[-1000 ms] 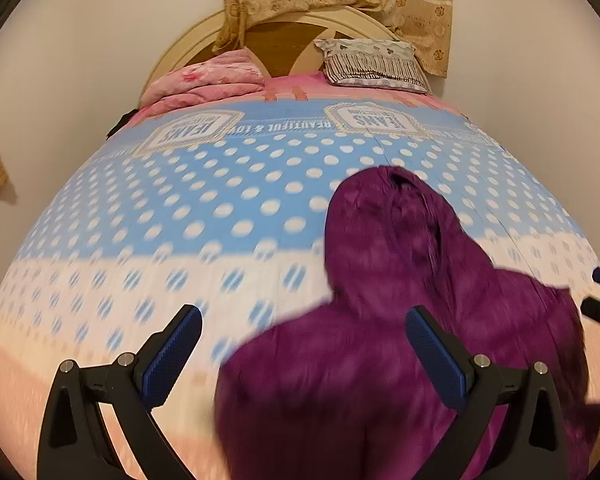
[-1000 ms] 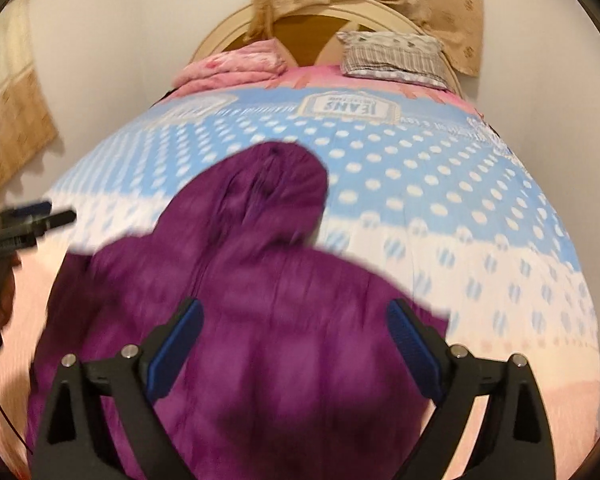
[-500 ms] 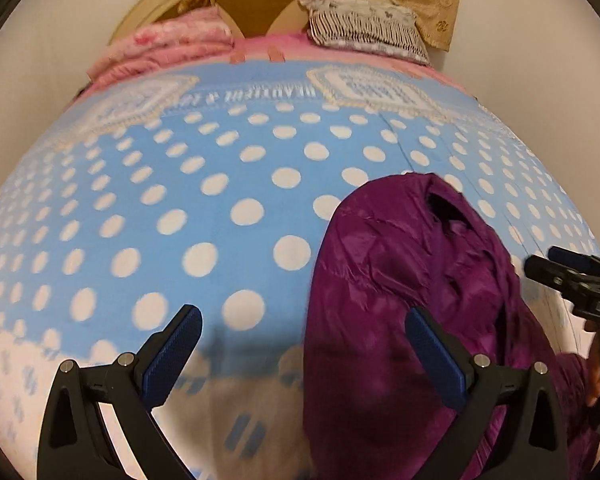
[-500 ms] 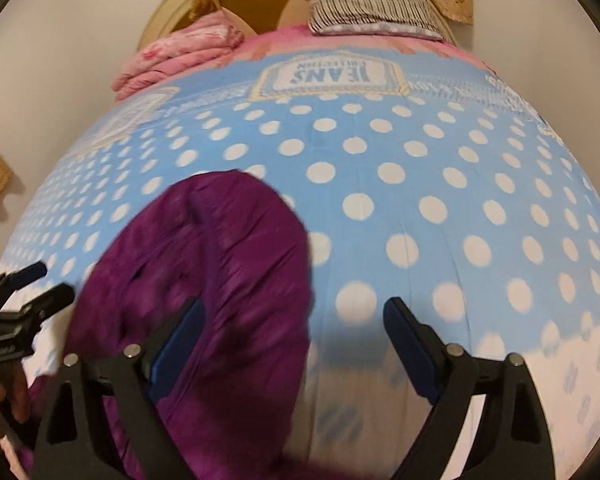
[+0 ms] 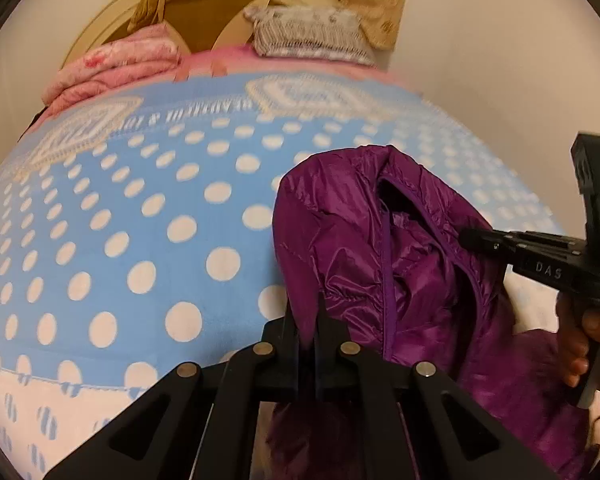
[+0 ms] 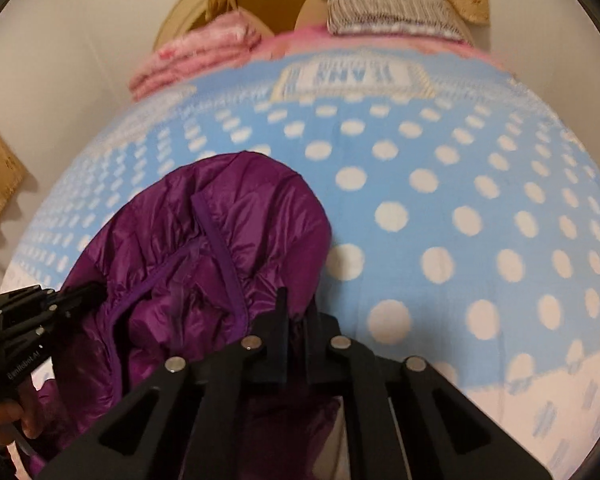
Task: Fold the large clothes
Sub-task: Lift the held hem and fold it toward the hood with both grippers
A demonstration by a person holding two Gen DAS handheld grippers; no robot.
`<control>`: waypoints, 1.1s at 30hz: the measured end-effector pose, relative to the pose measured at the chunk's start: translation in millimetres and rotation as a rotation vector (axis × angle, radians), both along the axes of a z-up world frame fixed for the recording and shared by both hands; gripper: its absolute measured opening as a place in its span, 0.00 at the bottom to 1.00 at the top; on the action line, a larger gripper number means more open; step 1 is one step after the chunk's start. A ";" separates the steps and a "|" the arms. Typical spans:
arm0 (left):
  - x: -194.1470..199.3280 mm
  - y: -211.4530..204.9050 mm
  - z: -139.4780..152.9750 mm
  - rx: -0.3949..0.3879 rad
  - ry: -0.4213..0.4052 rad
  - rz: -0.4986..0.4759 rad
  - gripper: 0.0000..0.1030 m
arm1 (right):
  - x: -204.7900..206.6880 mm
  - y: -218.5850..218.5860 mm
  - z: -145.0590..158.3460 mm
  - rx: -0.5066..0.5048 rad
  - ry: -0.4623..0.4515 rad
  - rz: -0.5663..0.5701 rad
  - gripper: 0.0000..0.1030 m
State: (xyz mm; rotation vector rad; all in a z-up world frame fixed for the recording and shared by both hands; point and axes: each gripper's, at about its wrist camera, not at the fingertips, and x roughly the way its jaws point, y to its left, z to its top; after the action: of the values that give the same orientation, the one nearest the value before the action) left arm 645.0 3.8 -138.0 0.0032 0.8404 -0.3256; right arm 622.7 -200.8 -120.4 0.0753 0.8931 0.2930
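Blue polka-dot blanket spreads ahead of both claws and fills most of each view; far beyond them sit a pink folded quilt and a striped pillow against the headboard. Purple puffer jacket lies on the blanket directly under and in front of the claws, hood end farthest away, long axis running from near the claws toward the headboard. Left gripper: jaws have just been closing, now pressed together on a fold of jacket at its left edge. Right gripper: jaws likewise just closed, pinching the jacket's right edge. In the left view the right claw reaches in from the right side, tip touching the jacket by the hood opening; a hand grips its handle. Judgement: 2 pinches sit on opposite sides, about level with each other, neither hand nearer, so the coming lift or fold turns across that long axis.
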 end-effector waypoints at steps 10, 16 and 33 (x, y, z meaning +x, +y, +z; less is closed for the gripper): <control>-120.3 3.2 64.0 -0.035 -0.238 -0.093 0.03 | -134.8 -14.7 72.9 0.021 -0.280 0.113 0.06; -196.7 1.5 63.6 0.040 -0.408 -0.129 0.03 | -196.3 0.4 74.2 -0.026 -0.413 0.190 0.06; -299.9 6.2 1.2 0.339 -0.370 -0.244 0.04 | -252.3 -81.0 17.5 -0.074 -0.189 0.198 0.52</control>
State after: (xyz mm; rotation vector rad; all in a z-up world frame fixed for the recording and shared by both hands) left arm 345.1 10.0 -136.9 0.4721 0.5184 -0.3930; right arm 370.4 -281.8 -103.0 -0.1085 0.7235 0.4435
